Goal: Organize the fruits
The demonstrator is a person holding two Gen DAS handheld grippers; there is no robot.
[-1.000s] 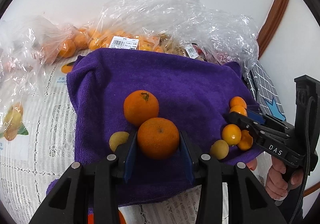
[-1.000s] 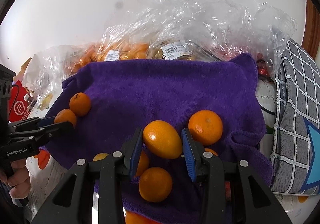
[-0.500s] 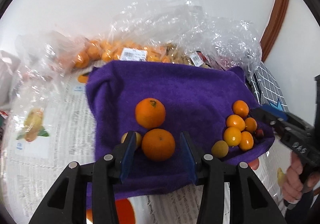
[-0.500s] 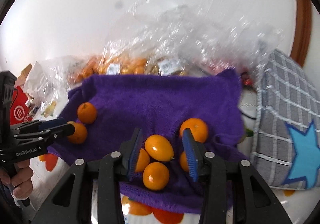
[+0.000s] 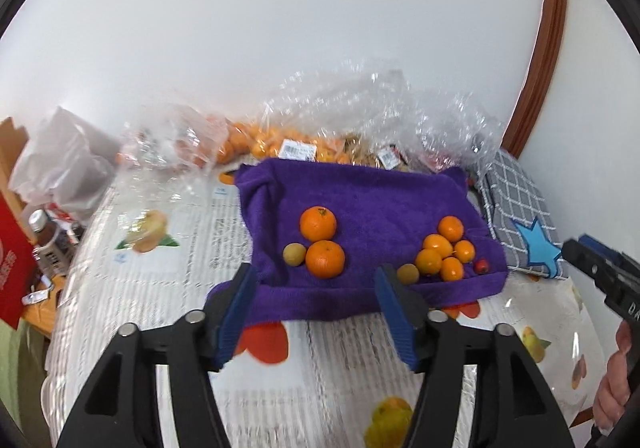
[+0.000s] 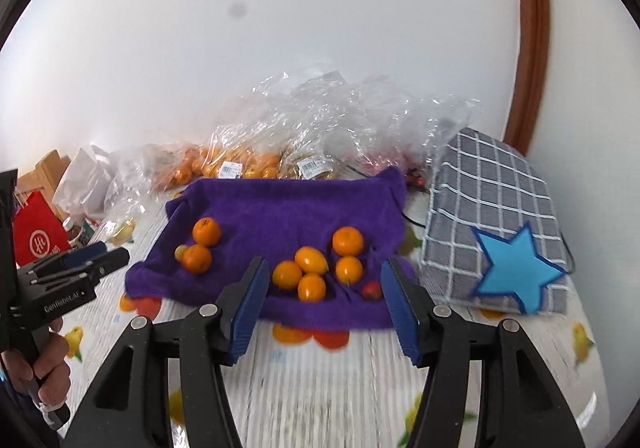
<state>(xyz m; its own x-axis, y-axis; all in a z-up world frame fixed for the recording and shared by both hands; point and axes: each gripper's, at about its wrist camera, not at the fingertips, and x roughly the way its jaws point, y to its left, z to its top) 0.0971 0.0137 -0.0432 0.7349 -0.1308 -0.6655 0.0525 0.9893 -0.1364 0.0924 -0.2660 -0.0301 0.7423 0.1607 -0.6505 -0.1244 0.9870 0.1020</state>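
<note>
Fruit-print tablecloth (image 5: 328, 376), purple towel (image 5: 372, 207) at centre, clear plastic bags (image 5: 360, 119) behind, grey checked cushion (image 6: 492, 199) right

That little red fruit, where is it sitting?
The little red fruit lies near the purple towel's front right corner in the right wrist view, just right of the cluster of small oranges.

Two large oranges (image 5: 322, 242) lie touching on the purple towel (image 5: 372, 203), a small yellowish fruit (image 5: 294, 254) just beside them. Well apart, five smaller orange fruits (image 6: 316, 266) cluster together, with another yellowish fruit (image 5: 408, 273) and a tiny red one (image 6: 372, 290) nearby.
</note>
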